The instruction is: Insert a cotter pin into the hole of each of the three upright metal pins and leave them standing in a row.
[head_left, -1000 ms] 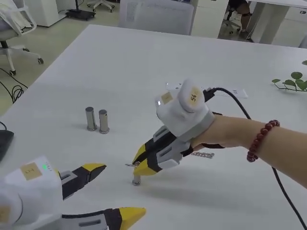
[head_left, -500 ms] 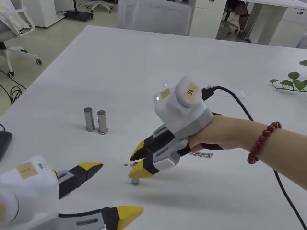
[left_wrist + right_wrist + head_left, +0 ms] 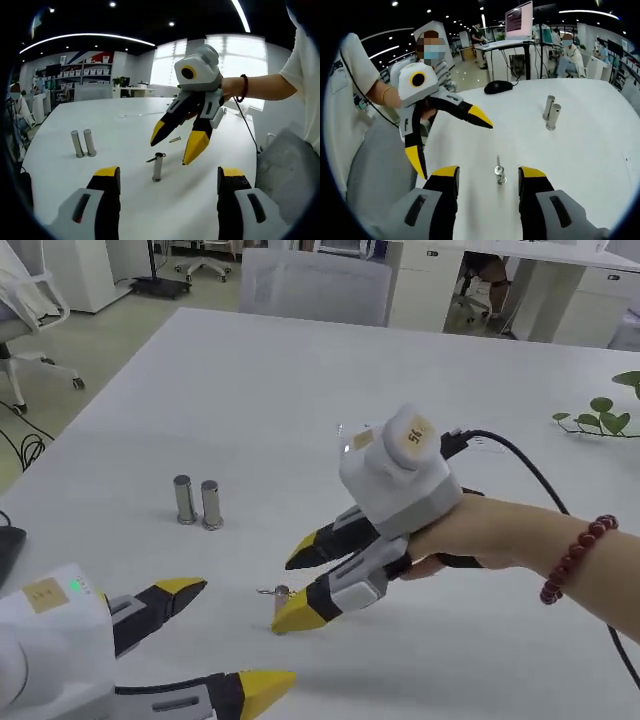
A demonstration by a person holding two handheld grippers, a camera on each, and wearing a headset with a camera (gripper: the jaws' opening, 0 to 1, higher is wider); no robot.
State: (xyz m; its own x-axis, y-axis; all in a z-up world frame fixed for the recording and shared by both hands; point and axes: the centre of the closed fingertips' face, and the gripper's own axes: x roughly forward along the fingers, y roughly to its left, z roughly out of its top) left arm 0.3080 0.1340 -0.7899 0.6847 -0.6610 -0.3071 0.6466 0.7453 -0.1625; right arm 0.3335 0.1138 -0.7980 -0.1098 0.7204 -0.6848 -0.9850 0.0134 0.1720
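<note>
just off the right gripper's (image 3: 285,592) spread fingers (image 3: 303,611), the upright pin (image 3: 158,166); left gripper's (image 3: 230,633) fingers (image 3: 265,682) likewise apart

A broad white desk (image 3: 300,390) stands on a pale floor (image 3: 110,340); a white office chair (image 3: 25,295) sits left, a grey chair (image 3: 315,285) at its far edge; bright windows (image 3: 250,55), curved ceiling light strips (image 3: 85,36); shelving (image 3: 65,82), perhaps, behind.
</note>
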